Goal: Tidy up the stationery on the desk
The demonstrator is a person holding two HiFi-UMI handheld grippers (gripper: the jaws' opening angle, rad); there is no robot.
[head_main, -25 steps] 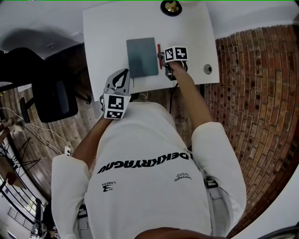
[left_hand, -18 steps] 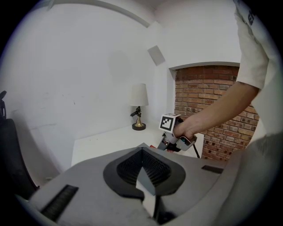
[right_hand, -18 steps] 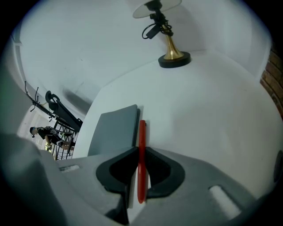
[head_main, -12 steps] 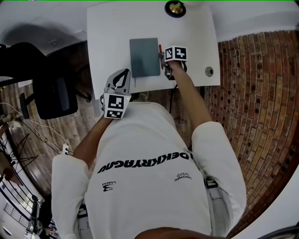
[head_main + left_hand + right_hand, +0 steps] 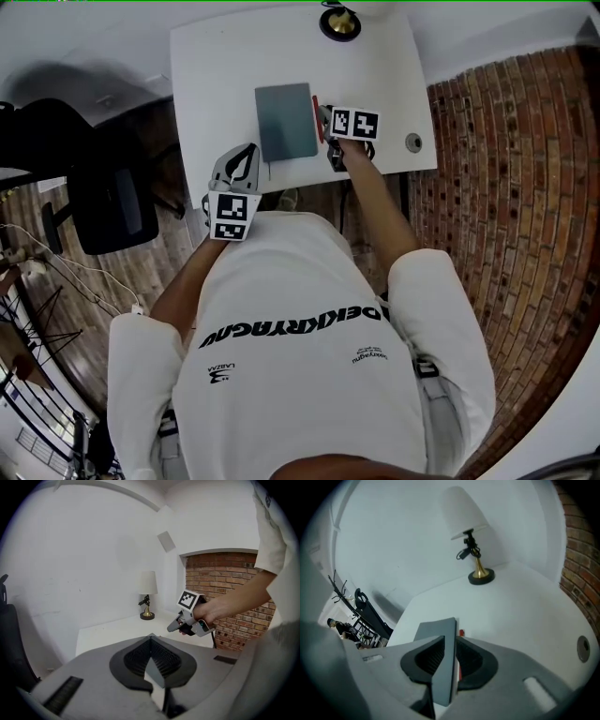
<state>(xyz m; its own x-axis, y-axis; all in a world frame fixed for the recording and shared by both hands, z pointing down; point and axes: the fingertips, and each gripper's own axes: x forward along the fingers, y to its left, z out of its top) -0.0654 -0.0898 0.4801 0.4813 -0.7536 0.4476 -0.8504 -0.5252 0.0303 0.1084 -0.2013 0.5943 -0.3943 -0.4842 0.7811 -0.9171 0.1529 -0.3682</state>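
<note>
Notebook [image 5: 286,122] is the gray one on the white table [image 5: 216,75], with a red pen [image 5: 317,117] right beside its right edge. The right hand-held gripper [image 5: 323,120] is at that same edge. From its own view, it's clamped on the notebook's edge [image 5: 438,627], pads tight on either side, and the pen [image 5: 461,633] peeks out just past it. The left hand-held gripper [image 5: 246,155] hangs off the near side of the table, jaws pressed together with nothing in them [image 5: 151,638]. There's a brass-base lamp [image 5: 339,23] at the far end and a black chair [image 5: 103,187] off to the left.
</note>
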